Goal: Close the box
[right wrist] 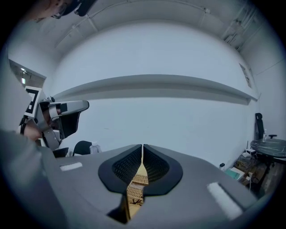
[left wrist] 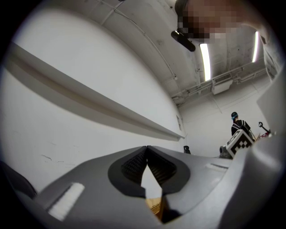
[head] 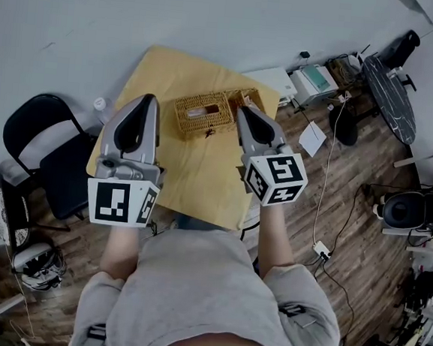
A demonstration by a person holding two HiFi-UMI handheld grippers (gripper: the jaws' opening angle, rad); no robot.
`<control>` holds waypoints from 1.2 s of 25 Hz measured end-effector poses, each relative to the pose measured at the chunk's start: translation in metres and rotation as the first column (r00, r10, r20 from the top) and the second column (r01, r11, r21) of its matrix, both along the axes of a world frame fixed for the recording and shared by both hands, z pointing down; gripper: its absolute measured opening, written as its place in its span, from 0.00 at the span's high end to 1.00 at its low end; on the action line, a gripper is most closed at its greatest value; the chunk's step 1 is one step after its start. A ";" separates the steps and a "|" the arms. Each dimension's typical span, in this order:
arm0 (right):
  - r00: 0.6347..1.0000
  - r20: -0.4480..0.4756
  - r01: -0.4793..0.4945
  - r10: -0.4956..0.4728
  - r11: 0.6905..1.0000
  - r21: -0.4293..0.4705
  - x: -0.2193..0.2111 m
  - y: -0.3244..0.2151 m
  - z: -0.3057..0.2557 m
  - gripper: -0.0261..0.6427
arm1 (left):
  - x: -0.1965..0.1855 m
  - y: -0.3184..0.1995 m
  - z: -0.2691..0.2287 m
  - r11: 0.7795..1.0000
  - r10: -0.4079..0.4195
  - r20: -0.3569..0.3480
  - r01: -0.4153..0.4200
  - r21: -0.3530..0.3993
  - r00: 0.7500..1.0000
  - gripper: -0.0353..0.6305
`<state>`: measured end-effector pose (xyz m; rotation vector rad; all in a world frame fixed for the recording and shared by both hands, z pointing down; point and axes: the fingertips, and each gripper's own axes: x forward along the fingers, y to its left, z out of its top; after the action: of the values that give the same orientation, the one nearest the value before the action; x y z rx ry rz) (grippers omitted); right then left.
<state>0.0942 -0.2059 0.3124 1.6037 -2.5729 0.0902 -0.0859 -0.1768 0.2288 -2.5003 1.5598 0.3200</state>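
Nothing here can be read as words, numbers or brand names. The only signs in view are black-and-white square code patterns. One set sits on the faces of the left white marker cube (head: 122, 202), at the back of the left gripper (head: 149, 98). Another set is on the right white marker cube (head: 276, 179) of the right gripper (head: 242, 110). They're blocky patterns, not letters. The white paper sheet (head: 311, 138) is too small to tell any print.
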 end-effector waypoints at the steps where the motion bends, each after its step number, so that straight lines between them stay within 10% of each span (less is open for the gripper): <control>1: 1.000 0.005 -0.001 0.001 1.000 0.007 0.001 0.001 -0.004 0.94 | -0.001 0.000 -0.001 1.000 -0.001 0.000 0.001 0.001 1.000 0.86; 30: 0.996 0.021 -0.089 0.087 0.978 0.189 0.019 0.036 -0.056 0.94 | -0.005 0.009 -0.004 1.000 -0.015 -0.011 0.015 0.009 1.000 0.86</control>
<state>0.1133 -0.1697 0.2563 1.7865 -2.5874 -0.1425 -0.0911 -0.1676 0.2248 -2.4825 1.5770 0.3392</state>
